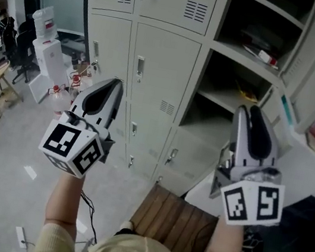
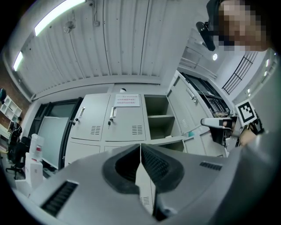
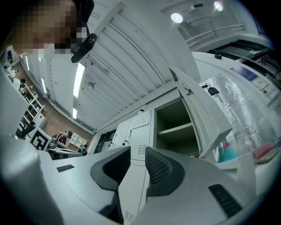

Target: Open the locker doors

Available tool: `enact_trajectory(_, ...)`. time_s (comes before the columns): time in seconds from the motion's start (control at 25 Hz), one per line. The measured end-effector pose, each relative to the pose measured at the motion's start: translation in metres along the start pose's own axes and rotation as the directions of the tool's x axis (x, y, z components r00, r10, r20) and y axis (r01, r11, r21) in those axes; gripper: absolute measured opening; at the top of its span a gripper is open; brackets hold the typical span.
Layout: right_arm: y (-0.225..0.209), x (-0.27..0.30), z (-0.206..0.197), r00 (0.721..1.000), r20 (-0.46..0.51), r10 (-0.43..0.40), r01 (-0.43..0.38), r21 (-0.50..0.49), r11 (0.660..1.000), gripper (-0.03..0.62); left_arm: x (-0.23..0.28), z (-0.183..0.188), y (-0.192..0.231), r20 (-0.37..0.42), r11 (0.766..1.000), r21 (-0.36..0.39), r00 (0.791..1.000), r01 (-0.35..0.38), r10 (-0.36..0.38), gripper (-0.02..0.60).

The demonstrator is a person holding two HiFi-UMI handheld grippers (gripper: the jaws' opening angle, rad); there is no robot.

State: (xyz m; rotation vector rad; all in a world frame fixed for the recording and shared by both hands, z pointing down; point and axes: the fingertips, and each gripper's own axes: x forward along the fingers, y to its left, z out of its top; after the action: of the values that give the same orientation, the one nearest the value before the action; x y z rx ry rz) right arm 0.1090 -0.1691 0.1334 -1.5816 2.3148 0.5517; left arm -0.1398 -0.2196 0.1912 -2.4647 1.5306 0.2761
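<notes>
The lockers [image 1: 162, 63] stand far ahead, their top cut off. Items on the shelves of the open right compartments are too dim to identify. The left tongs [image 1: 115, 82] are closed and empty, the right tongs [image 1: 249, 110] parted and empty; together they mask the lower doors. A water dispenser [image 1: 46, 42] stands far left.

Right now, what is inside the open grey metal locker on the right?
The open grey metal locker has shelves: a red-and-white item on the upper one, a yellowish thing below. Its back is too dark to read, and the right gripper covers part of the lowest compartment.
</notes>
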Motion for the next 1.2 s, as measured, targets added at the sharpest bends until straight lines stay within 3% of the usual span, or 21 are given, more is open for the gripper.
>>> enact_trajectory(0.76,0.014,-0.010,-0.049,0.998,-0.066,-0.012,0.017,0.079,0.997,0.020,-0.016,-0.007,-0.014,0.009,0.999,-0.032,1.000,0.009,-0.008,-0.012)
enact_trajectory(1.2,0.011,-0.030,-0.064,0.996,-0.086,-0.034,0.045,0.137,0.990,0.005,-0.023,-0.022,-0.036,-0.016,0.994,-0.100,0.999,0.040,-0.042,-0.012)
